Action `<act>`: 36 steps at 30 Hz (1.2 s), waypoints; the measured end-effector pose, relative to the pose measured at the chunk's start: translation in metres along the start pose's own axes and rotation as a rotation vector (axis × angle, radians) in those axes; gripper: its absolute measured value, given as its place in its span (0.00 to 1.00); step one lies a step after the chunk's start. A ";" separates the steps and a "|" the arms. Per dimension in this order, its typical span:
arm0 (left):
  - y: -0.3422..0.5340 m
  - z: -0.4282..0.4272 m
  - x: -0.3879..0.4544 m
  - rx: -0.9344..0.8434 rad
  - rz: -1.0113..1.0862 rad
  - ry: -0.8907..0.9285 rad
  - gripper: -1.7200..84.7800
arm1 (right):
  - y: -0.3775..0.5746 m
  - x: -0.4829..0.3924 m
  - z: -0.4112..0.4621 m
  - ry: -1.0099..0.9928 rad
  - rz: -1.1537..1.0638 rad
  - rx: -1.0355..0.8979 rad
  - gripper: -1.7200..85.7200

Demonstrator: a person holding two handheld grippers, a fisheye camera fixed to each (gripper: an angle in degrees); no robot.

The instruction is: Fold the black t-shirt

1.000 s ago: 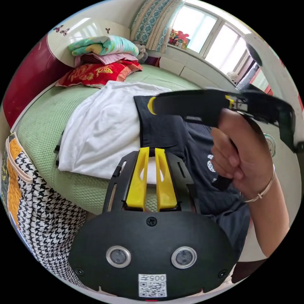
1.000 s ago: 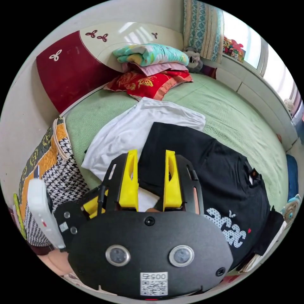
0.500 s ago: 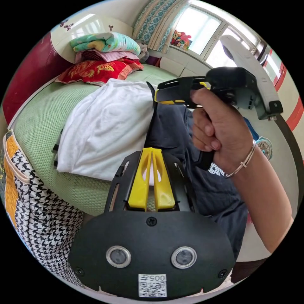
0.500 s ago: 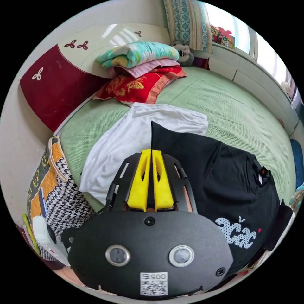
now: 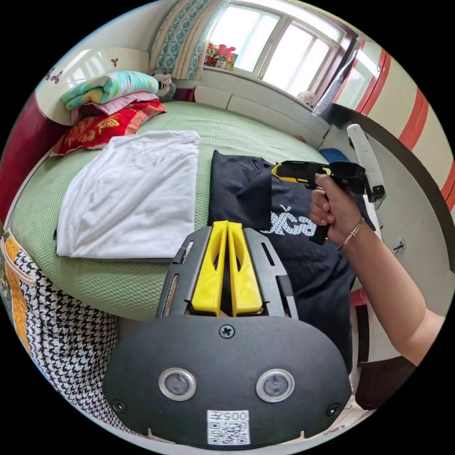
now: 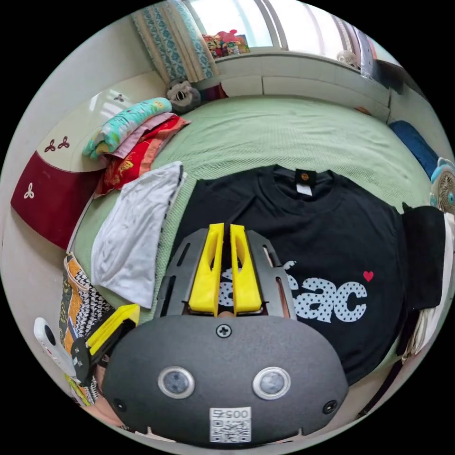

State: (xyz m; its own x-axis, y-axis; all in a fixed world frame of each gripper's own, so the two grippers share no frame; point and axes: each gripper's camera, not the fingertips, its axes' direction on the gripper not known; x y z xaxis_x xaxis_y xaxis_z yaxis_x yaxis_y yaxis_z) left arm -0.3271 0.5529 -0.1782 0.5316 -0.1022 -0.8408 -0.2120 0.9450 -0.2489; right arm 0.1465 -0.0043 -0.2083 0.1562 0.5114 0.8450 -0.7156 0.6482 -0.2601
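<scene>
The black t-shirt (image 6: 332,237) lies front up on the green bed (image 6: 284,132), its white dotted print showing. In the left gripper view a flap of its left side (image 5: 241,189) is folded over toward the print. My right gripper (image 6: 226,230) is shut on that flap's edge; in the left gripper view a person's hand (image 5: 332,213) holds this right gripper (image 5: 277,170) above the shirt (image 5: 294,265). My left gripper (image 5: 226,226) is shut, by the bed's near edge. In the right gripper view the left gripper (image 6: 113,320) sits low left, apart from the shirt.
A folded white garment (image 5: 132,189) lies on the bed beside the shirt's left side. Stacked pillows and blankets (image 5: 104,109) sit at the headboard. A houndstooth bag (image 5: 61,332) hangs at the bed's near corner. A small fan (image 6: 445,189) stands at the right edge.
My right gripper went from open to shut on the shirt's left edge, lifted it and carried it right, over the print. My left gripper's narrow gap closed.
</scene>
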 end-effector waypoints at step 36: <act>-0.017 0.153 0.178 -0.194 0.269 -0.070 0.01 | 0.135 0.203 -0.080 0.140 0.083 -0.126 0.10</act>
State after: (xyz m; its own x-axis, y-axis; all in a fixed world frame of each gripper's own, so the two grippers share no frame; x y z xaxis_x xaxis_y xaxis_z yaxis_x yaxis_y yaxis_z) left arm -0.1036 0.5661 -0.2506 0.4892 0.1705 -0.8554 -0.5008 0.8578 -0.1154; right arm 0.1360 0.2327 -0.1092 0.2000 0.6337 0.7473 -0.6404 0.6618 -0.3899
